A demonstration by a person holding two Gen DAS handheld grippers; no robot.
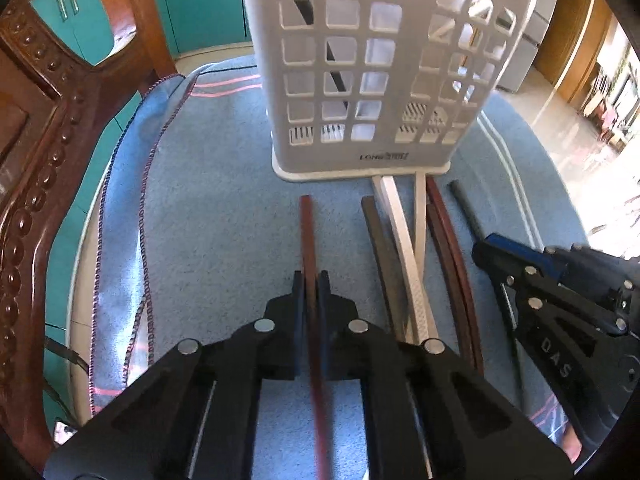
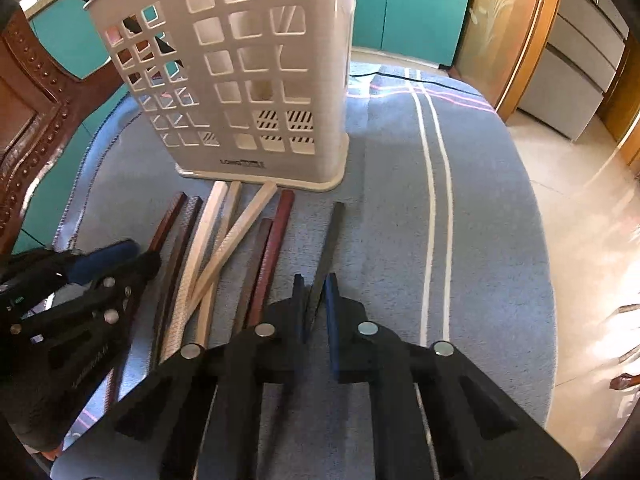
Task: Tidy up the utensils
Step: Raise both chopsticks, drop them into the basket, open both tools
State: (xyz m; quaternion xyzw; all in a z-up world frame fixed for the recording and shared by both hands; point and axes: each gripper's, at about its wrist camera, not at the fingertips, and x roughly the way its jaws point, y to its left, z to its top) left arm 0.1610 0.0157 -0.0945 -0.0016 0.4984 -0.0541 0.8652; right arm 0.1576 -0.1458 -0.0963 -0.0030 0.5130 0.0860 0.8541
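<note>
Blue towelling cloth (image 1: 208, 200) covers the table, and on it stands a white slotted holder (image 1: 372, 72) with square holes in its walls; a dark stick leans inside it. In front of the holder's base lie loose chopsticks in a rough row, their far ends pointing at the base: a reddish-brown stick (image 1: 309, 232) set apart on the left, then a dark one (image 1: 380, 236), two white ones (image 1: 404, 240) crossing each other, a reddish-brown pair (image 1: 452, 248) and a black stick (image 2: 332, 240) furthest right. The left gripper (image 1: 311, 280) points steeply down and its jaws are pressed together on the lone reddish-brown stick, which runs between the pads and back under the gripper. The right gripper (image 2: 314, 284) is likewise tilted down and pinches the black stick near its near end; the stick's far end lies on the cloth, short of the holder. A carved wooden chair back (image 1: 36, 168) stands at the left edge of the table, with teal cabinets (image 2: 412, 4) behind.
</note>
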